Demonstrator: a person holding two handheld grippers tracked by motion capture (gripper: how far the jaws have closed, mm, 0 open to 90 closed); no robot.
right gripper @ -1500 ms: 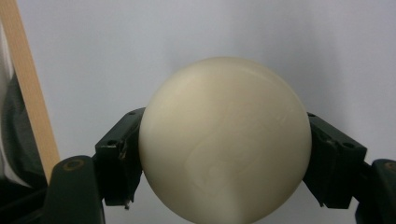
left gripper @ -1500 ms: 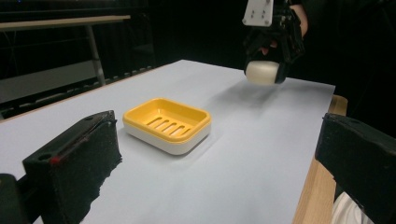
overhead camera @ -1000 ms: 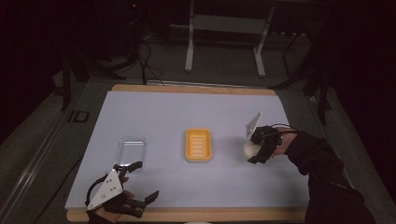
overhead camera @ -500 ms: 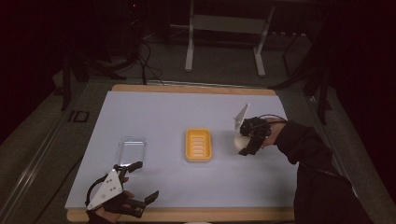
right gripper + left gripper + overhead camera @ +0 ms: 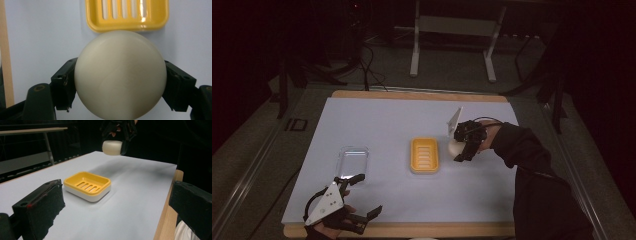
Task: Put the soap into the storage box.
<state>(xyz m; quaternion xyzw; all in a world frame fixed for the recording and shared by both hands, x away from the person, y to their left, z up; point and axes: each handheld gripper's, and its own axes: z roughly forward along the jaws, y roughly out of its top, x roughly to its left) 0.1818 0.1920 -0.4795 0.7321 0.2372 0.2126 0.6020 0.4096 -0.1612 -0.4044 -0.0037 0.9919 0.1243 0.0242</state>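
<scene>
While our right claw (image 5: 460, 149) grips the soap (image 5: 120, 75) above the bench (image 5: 377, 125) beside the yellow dish (image 5: 425, 155), our left claw (image 5: 360, 198) rests wide open, empty

A cream, rounded soap bar (image 5: 120, 75) is clamped between the jaws of the right gripper (image 5: 462, 148), raised off the table. A yellow slotted soap dish (image 5: 425, 155) is seen just beside that gripper, empty, flat.
</scene>
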